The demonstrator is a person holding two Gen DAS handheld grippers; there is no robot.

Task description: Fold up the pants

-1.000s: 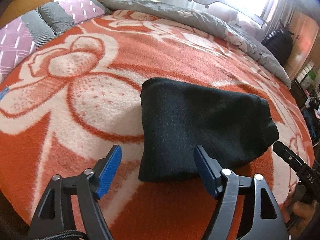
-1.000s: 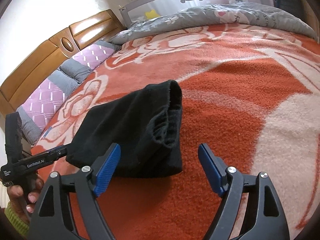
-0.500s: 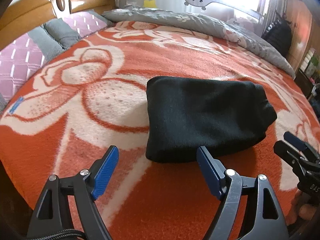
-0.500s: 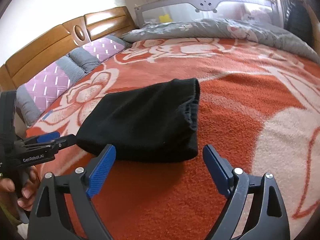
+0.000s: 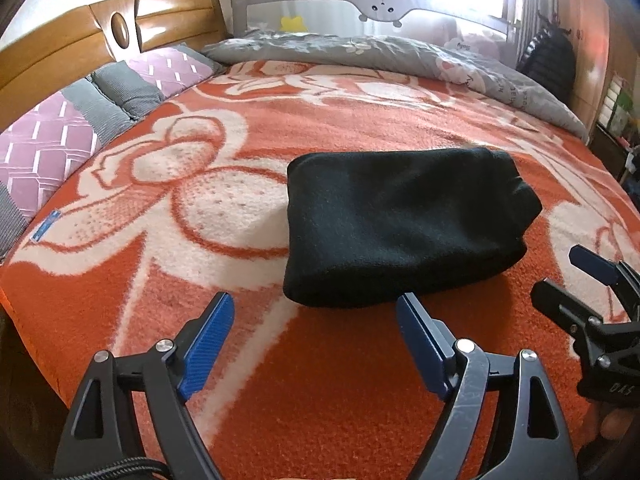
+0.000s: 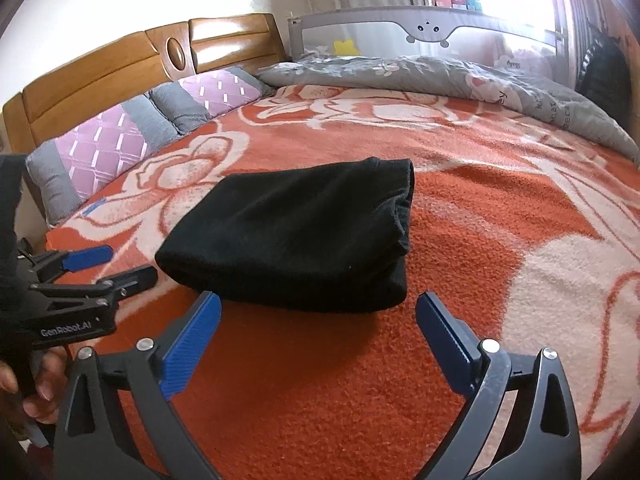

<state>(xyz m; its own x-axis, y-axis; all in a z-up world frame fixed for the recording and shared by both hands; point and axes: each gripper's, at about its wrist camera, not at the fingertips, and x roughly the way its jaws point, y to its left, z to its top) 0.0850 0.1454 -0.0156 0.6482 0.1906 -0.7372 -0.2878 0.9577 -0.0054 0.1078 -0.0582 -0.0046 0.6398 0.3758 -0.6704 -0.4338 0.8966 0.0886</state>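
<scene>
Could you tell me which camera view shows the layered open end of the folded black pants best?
The right wrist view: the stacked layers at the open end of the folded black pants face that camera. In the left wrist view the pants mostly show their smooth top and folded near edge, and that end appears only as a dark rounded corner at the right.

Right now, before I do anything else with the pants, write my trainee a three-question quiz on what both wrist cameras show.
1. True or false: the black pants lie folded in a compact bundle on the orange floral blanket.
2. Multiple choice: the left gripper and right gripper are A) both open, holding nothing; B) both clamped on the pants; C) one open, one shut.
3. Fill in: along the far side of the bed lies a grey ____.

Key: 1 true. 2 A: each pair of blue pads stands wide apart, short of the fabric. 3 quilt.
</scene>
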